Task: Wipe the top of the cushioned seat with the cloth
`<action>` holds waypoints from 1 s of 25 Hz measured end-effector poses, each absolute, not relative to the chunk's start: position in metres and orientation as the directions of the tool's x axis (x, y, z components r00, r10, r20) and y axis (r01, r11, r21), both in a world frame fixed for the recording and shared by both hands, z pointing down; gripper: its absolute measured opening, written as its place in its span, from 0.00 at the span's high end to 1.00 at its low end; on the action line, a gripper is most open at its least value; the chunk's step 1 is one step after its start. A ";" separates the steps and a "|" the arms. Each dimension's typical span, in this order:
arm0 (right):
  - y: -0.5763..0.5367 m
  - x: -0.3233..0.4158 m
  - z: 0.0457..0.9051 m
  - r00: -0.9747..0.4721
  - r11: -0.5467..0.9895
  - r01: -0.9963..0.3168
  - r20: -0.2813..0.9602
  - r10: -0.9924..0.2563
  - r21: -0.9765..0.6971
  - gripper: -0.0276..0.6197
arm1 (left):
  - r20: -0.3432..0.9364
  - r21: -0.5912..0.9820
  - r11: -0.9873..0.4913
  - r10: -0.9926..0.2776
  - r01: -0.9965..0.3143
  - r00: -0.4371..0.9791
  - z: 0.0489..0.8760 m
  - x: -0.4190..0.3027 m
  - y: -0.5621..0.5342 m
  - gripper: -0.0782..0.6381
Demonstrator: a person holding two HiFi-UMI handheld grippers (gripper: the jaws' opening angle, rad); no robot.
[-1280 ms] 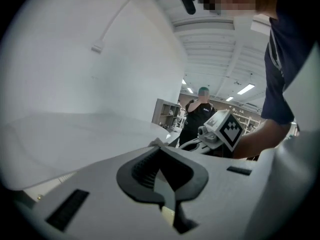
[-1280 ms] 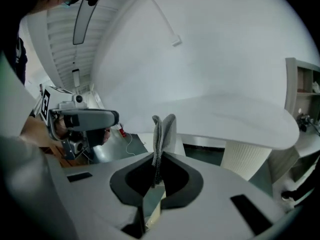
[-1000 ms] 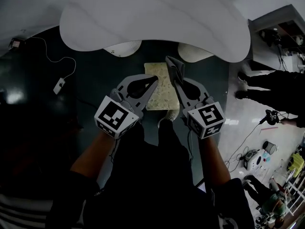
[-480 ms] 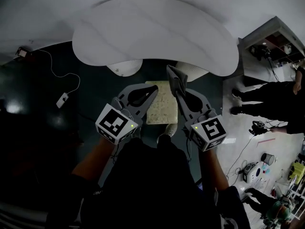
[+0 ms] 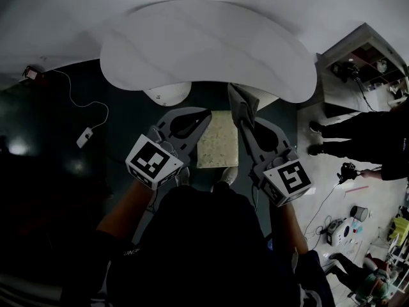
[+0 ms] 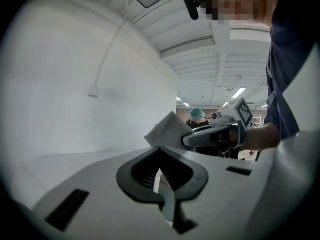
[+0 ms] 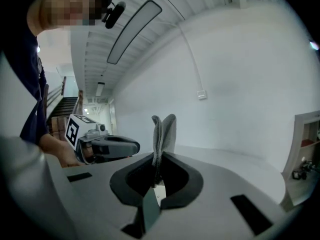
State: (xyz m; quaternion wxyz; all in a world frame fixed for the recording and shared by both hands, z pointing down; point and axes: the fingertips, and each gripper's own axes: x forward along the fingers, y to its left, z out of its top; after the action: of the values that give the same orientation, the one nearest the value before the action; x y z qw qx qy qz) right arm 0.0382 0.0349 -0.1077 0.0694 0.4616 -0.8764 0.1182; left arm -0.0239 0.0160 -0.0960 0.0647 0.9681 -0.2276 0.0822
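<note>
The cushioned seat is a wide white oval pad at the top of the head view, and it fills the background of both gripper views. My right gripper is shut on a folded grey cloth, which stands upright from its jaws just short of the seat's near edge. My left gripper hangs beside it, shut with nothing in it. From the left gripper view the cloth shows as a pale corner sticking out of the right gripper.
Two white round bases sit under the seat. A beige speckled mat lies on the dark floor between the grippers. A cable with a plug block trails at left. A shelf unit and a standing person are at right.
Both grippers have crept slightly forward toward the seat's near edge, and the head view has shifted. The cloth stays in the right gripper.
</note>
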 end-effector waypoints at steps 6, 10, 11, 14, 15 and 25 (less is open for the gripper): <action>0.033 0.034 -0.117 -0.573 0.557 -0.819 0.217 -0.790 -0.136 0.91 | 0.179 0.089 -0.887 -0.433 -0.453 0.883 -0.098 -0.023 0.010 0.88; 0.032 0.033 -0.117 -0.577 0.562 -0.816 0.222 -0.786 -0.132 0.91 | 0.179 0.091 -0.886 -0.435 -0.455 0.882 -0.097 -0.022 0.010 0.88; 0.032 0.033 -0.117 -0.578 0.563 -0.816 0.222 -0.785 -0.132 0.91 | 0.180 0.093 -0.885 -0.436 -0.456 0.882 -0.096 -0.022 0.010 0.88; 0.032 0.033 -0.115 -0.581 0.566 -0.814 0.222 -0.783 -0.131 0.91 | 0.179 0.099 -0.882 -0.439 -0.460 0.880 -0.094 -0.022 0.009 0.88; 0.032 0.033 -0.115 -0.581 0.567 -0.813 0.222 -0.783 -0.130 0.91 | 0.178 0.100 -0.882 -0.441 -0.461 0.880 -0.093 -0.022 0.009 0.88; 0.033 0.033 -0.114 -0.583 0.568 -0.812 0.234 -0.778 -0.136 0.91 | 0.174 0.106 -0.882 -0.439 -0.460 0.882 -0.096 -0.020 0.009 0.88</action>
State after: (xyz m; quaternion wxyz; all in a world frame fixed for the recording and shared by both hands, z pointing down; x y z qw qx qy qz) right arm 0.0330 0.0327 -0.1145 0.0742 0.4504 -0.8823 0.1150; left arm -0.0203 0.0091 -0.0955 0.0720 0.9673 -0.2322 0.0726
